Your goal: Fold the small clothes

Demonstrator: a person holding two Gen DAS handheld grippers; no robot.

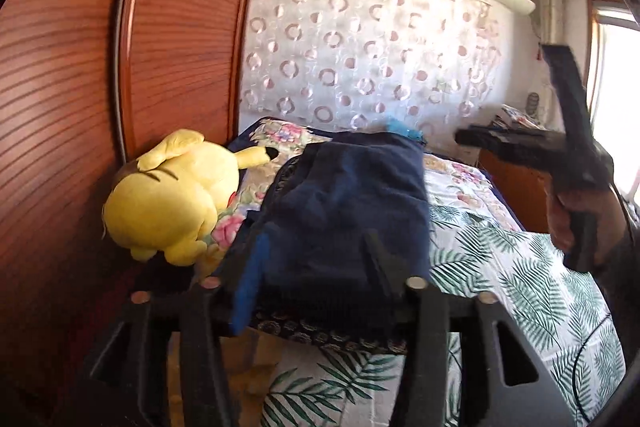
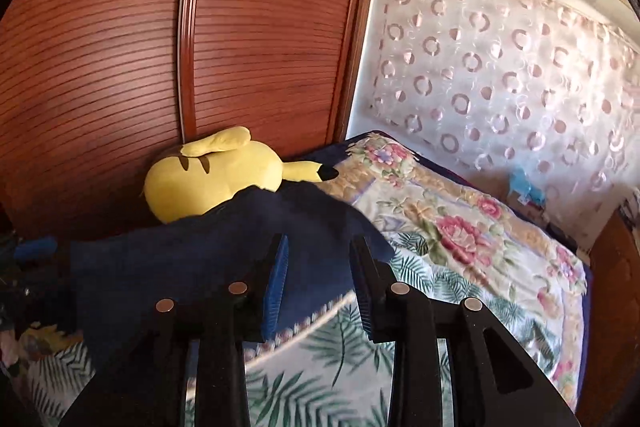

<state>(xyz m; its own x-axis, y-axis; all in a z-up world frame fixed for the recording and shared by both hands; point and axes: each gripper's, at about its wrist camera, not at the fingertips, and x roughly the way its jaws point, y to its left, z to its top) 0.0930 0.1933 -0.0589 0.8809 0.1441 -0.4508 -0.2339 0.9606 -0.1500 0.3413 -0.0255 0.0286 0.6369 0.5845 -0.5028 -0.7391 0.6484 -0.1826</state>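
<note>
Navy garment (image 1: 352, 203) lying folded on leaf-print bedsheet (image 1: 500, 267), beside yellow plush toy (image 1: 176, 195). Left gripper (image 1: 312, 267) parted, gripping nothing; right gripper (image 2: 318, 275) partly open over cloth edge, empty. Fold judged laid; next: flatten or regrip.

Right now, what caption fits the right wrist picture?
Open right gripper over a navy garment beside a yellow plush toy on the bed.

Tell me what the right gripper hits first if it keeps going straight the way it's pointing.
Most likely the navy garment: its edge lies just ahead of the open right gripper. Depth is unclear, so it could meet the bedspread beyond.
</note>
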